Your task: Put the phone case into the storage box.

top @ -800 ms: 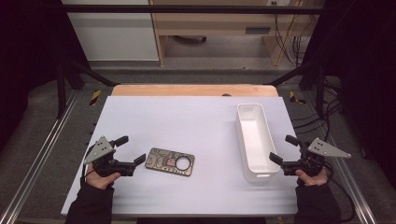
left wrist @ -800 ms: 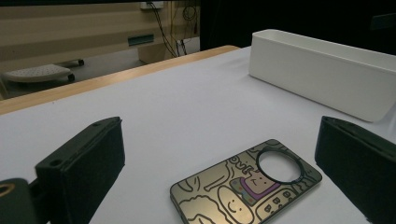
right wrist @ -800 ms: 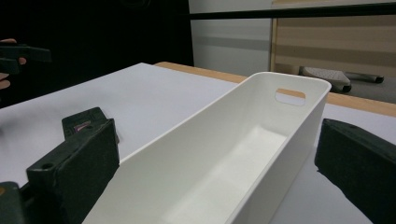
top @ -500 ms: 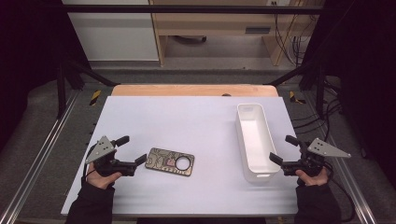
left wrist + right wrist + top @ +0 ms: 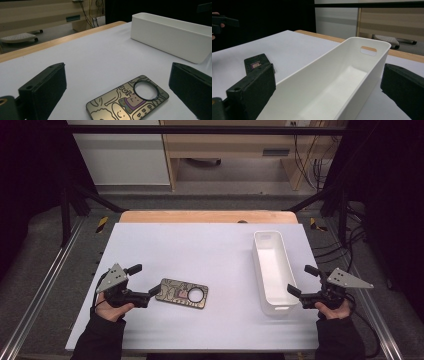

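Observation:
A phone case [image 5: 181,293] with cartoon drawings and a round camera hole lies flat on the white table [image 5: 200,250], left of centre. My left gripper [image 5: 145,280] is open just left of it, one jaw tip close to the case's near end. In the left gripper view the phone case [image 5: 127,102] lies low between the wide-apart jaws of the left gripper [image 5: 118,70]. A long white bin [image 5: 273,270] stands empty at the right. My right gripper [image 5: 301,280] is open beside its near right corner, and in the right gripper view the bin [image 5: 352,75] sits between that gripper's [image 5: 329,72] jaws.
The table has a wooden far edge [image 5: 207,216] and metal frame rails [image 5: 45,285] at both sides. The bin [image 5: 172,37] stands beyond the case in the left gripper view. The phone case [image 5: 258,63] and the other hand [image 5: 222,22] show far off in the right gripper view.
The left gripper has shifted slightly, staying next to the phone case. The right gripper, the bin and the case have not moved.

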